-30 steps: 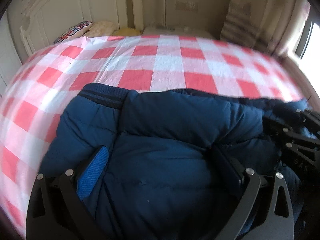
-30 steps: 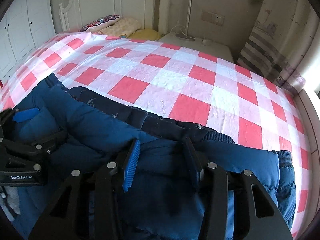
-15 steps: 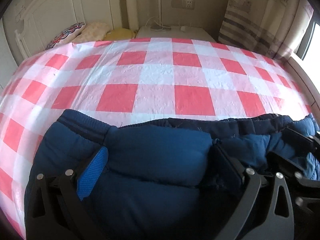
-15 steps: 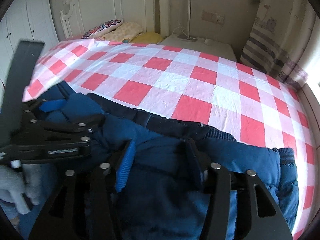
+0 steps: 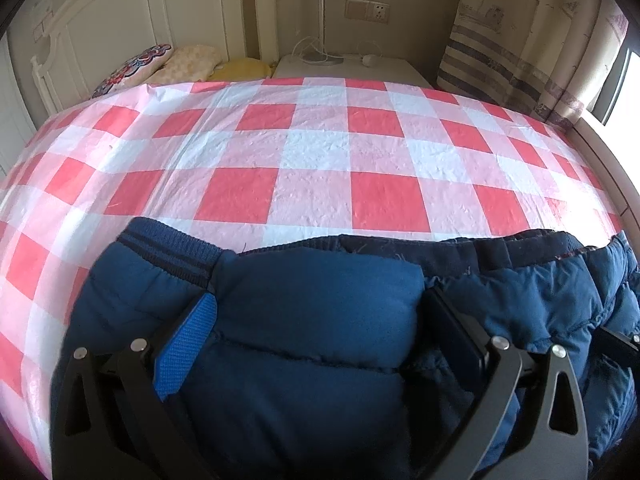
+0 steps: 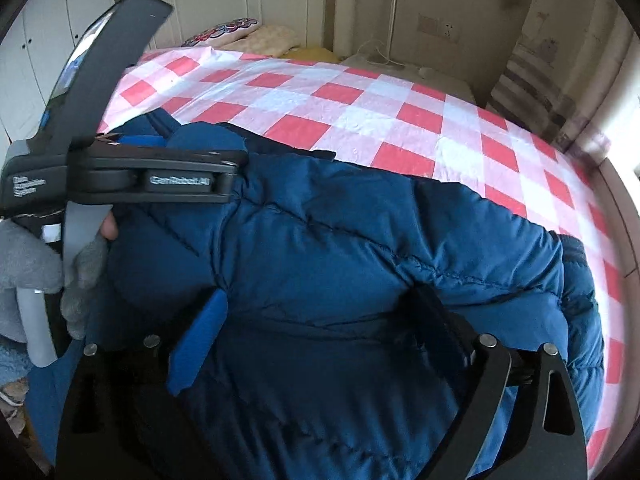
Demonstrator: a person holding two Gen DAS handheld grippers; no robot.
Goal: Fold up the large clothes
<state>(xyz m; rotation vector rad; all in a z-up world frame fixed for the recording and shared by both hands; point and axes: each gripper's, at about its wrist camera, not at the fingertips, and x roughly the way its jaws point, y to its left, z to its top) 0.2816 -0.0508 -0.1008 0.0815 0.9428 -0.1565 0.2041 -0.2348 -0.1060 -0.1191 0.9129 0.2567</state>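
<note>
A dark blue padded jacket (image 5: 320, 320) lies bunched at the near edge of a bed covered by a red and white checked sheet (image 5: 312, 160). My left gripper (image 5: 316, 312) is shut on a thick fold of the jacket, with the fabric filling the gap between its fingers. My right gripper (image 6: 320, 312) is shut on another fold of the jacket (image 6: 340, 240). In the right wrist view the left gripper's body (image 6: 152, 176) shows at the left, held by a grey-gloved hand (image 6: 80, 280), close beside the right gripper.
Pillows (image 5: 160, 64) lie at the white headboard (image 5: 120, 20) far left. A white bedside table (image 5: 348, 68) stands behind the bed. A striped curtain (image 5: 520, 40) and a bright window (image 5: 624, 92) are on the right.
Both grippers have lifted and pulled the jacket toward the near edge. The left gripper has come close to the right one, bunching the jacket between them.
</note>
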